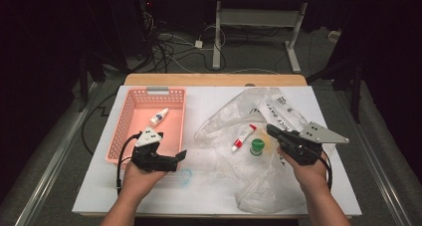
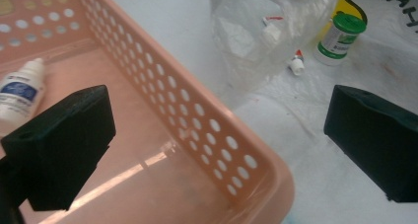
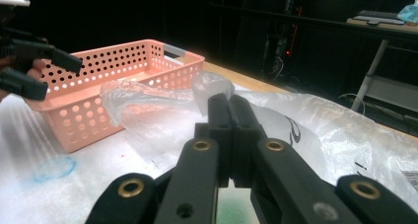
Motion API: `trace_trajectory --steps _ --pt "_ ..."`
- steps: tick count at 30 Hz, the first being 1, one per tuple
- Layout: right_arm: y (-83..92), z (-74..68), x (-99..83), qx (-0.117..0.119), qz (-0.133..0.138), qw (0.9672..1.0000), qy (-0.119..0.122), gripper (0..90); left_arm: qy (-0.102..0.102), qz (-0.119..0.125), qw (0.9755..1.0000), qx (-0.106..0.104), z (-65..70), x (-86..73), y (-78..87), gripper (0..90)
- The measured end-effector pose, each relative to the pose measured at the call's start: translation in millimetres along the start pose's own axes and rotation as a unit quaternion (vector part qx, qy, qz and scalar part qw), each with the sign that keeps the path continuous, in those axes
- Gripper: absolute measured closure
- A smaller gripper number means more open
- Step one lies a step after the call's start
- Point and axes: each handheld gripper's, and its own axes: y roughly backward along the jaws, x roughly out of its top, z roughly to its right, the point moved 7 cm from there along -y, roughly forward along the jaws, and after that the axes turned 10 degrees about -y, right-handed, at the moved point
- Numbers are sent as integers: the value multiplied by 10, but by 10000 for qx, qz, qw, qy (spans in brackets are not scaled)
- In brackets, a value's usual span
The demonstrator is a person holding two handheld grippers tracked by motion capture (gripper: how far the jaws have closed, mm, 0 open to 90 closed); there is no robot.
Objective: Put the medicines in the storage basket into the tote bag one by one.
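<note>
1. Left tool (image 1: 171, 159), high view: held in the person's left hand (image 1: 137, 178) at the near corner of the pink basket (image 1: 130, 117), with its tips over the basket's near right corner. The left gripper view adds that its jaws stand spread wide with nothing between them, one over the basket floor, the other over the white worktop (image 2: 340, 194) outside the perforated wall.

2. Right tool (image 1: 272, 131), high view: gripped by the right hand (image 1: 311, 173) and lying over the clear plastic bag (image 1: 259, 186). The right gripper view looks along its two jaws, which are pressed together; whether any film is pinched between them cannot be told.

3. Green-capped bottle (image 1: 257, 146): just beside the right tool's tips, standing on the bag. The left gripper view shows its white body and green label (image 2: 339, 38); in the right gripper view it appears as a green blur below the jaws.

4. Red-capped tube (image 1: 243, 137): just beyond the bottle, lying on the bag between the two tools. The left gripper view shows its capped end (image 2: 297, 63) at the edge of the crumpled film.

5. White dropper bottle (image 1: 158, 117): lying on the basket floor, beyond the left tool; its blue label (image 2: 17, 93) is seen in the left gripper view.

6. The right gripper view alone shows the basket side-on (image 3: 123, 86), with the left tool (image 3: 44, 68) at its near end.
</note>
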Motion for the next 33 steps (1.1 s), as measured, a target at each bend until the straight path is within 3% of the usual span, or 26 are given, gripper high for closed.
trace_trajectory --steps 8,19,25,30,33 --pt "-4 6 5 -18 2 10000 25 900 154 19 9993 328 -287 -55 172 0" --pt "-22 14 -20 -25 -45 10000 11 900 467 16 9974 549 -574 -173 292 0" --pt "-9 25 -15 -54 -43 10000 43 900 527 4 9970 569 -597 -173 310 0" --pt "-2 27 2 -49 -2 10000 6 900 467 207 9976 471 -513 26 321 0" --pt "-9 29 -5 -44 -17 10000 20 900 379 221 9977 516 -533 113 283 0"
